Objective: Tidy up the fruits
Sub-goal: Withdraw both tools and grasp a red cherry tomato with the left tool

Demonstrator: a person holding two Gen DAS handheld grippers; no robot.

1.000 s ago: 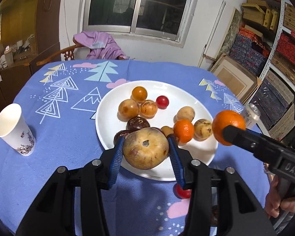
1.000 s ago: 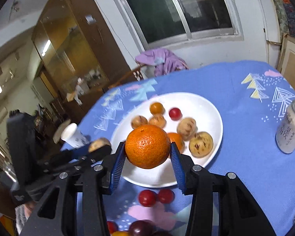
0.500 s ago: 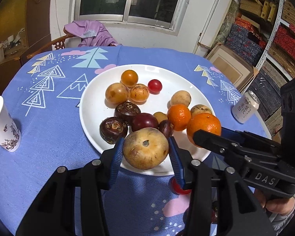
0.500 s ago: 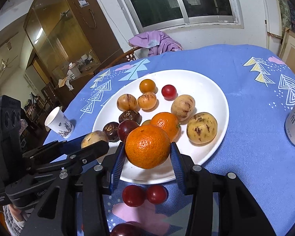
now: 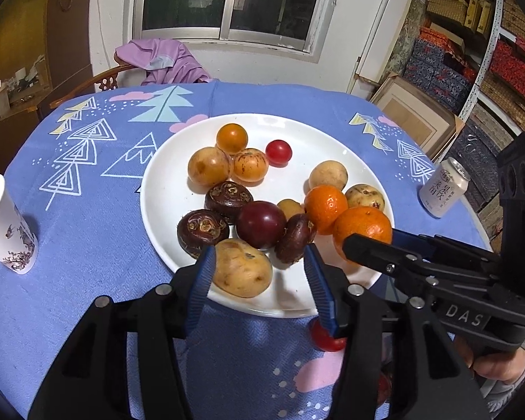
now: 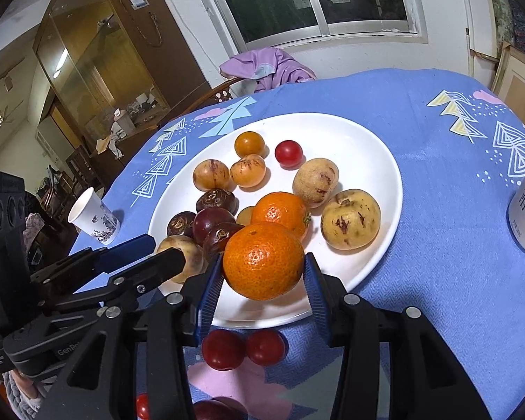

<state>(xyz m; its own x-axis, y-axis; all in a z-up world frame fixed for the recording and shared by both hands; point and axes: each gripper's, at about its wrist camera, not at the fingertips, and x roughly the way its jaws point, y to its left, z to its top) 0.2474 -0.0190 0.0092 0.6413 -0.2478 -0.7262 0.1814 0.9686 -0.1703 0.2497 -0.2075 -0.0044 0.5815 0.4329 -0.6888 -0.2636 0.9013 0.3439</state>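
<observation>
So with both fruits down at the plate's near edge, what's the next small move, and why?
Probably finish opening the left gripper and draw it back: its jaws are opening, and the tan fruit already lies on the white plate, clear of one pad. The right gripper seems to hold its orange.

Evenly lit from overhead indoor light, with a dark window [image 5: 234, 0] at top centre giving no daylight. Soft short shadows under the fruit on the white plate [image 5: 336, 136], faint sheen on the plate [image 6: 360, 140] rim. Bright strip reflections on the glass cabinet [image 6: 98, 56] at upper left of the right wrist view. Strong fisheye bending toward the edges, black vignette in all corners. Sharp at centre; slightly soft at the bottom, where the near black gripper bodies fill the frame.
</observation>
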